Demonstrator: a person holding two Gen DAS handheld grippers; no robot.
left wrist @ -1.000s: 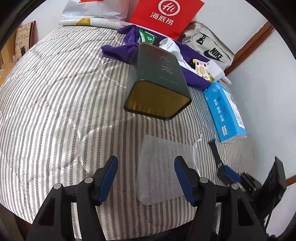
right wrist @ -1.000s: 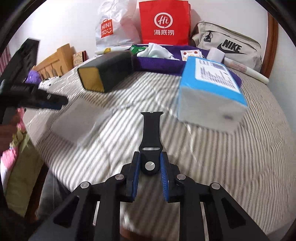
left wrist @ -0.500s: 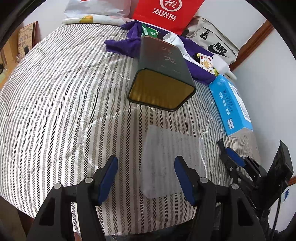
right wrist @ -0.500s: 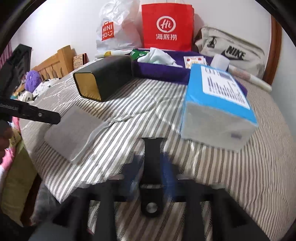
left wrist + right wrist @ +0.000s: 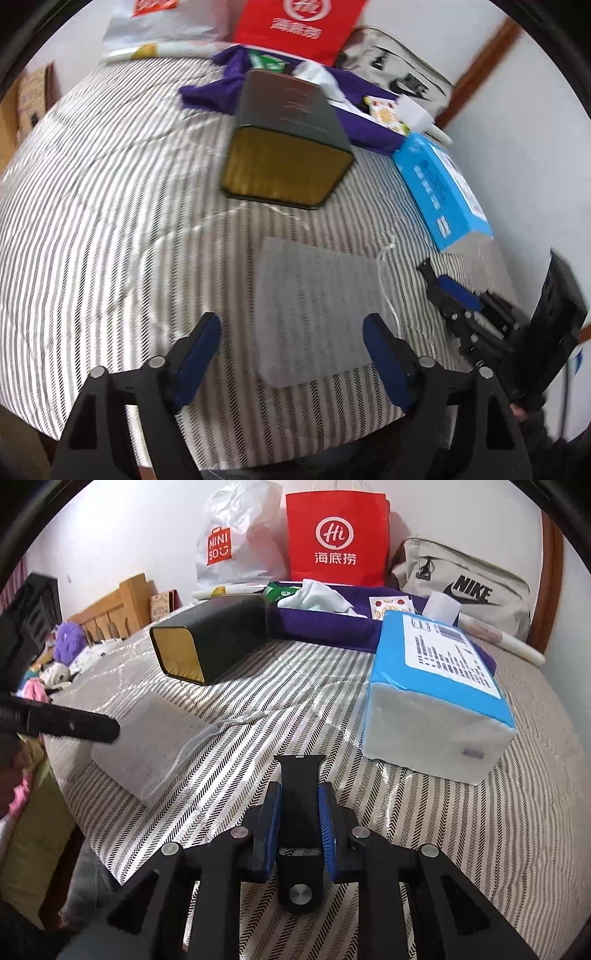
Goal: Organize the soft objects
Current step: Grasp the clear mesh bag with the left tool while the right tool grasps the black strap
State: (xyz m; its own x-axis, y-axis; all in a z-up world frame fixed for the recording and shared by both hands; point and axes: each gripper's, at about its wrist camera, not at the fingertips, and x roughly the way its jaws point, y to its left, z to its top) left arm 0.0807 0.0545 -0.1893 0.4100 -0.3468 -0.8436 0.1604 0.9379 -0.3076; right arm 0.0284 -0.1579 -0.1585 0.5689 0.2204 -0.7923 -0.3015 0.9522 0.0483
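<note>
A black watch strap [image 5: 300, 805] is clamped between the blue pads of my right gripper [image 5: 300, 805], its far end sticking out forward above the bed; its tip also shows in the left wrist view [image 5: 428, 271]. My left gripper [image 5: 291, 334] is open and empty, its pads either side of the near end of a flat grey drawstring pouch [image 5: 314, 310] lying on the striped bedspread [image 5: 110, 221]. The pouch [image 5: 147, 738] also shows in the right wrist view, with one left finger [image 5: 74, 725] over it. A dark green tin [image 5: 288, 147], open end towards me, lies beyond the pouch.
A blue tissue pack [image 5: 439, 698] lies right of the strap. A purple cloth [image 5: 325, 624] with small items, a red paper bag [image 5: 336, 539], a white Miniso bag [image 5: 236, 542] and a beige Nike bag [image 5: 465, 590] line the far edge. The bed's near edge is close under both grippers.
My right gripper slid forward along the strap and shut on it nearer its far end. My left gripper moved slightly forward over the pouch, still open.
</note>
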